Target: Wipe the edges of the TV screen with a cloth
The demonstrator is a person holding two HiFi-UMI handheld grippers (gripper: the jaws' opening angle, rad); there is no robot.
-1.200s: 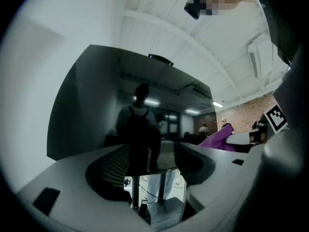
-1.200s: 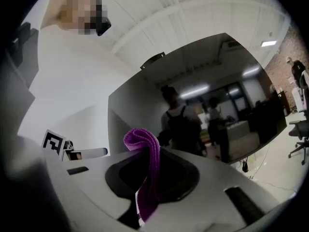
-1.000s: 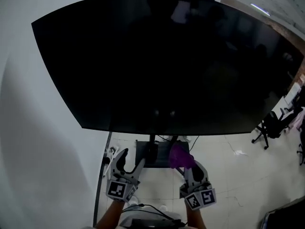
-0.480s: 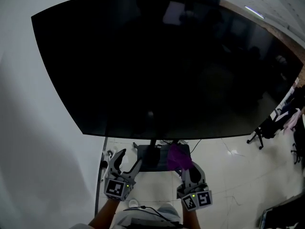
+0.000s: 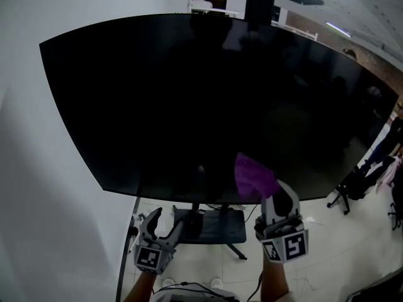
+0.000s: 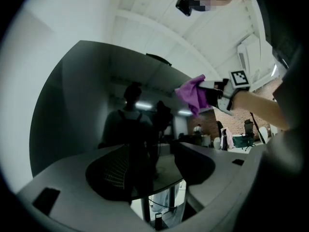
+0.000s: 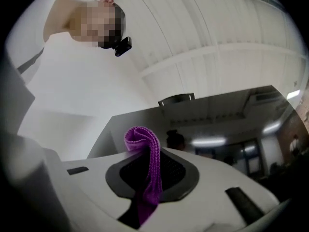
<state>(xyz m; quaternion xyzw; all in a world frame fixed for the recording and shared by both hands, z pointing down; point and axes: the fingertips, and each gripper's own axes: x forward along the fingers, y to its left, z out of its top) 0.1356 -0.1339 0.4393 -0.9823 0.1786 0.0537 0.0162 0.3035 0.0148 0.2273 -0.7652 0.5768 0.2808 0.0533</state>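
Claw on right clamped shut on purple cloth, folded wad poking out past tips. Up it comes: a second ago cloth hung low over stand base, now it sits in front of bottom edge of TV screen, right of centre. Contact with glass? Can't tell from here. Left claw down low, jaws apart, nothing between them. Reads as wipe about to begin along lower edge, all edges still ahead.

Left hand-held gripper gaping, right one clenched
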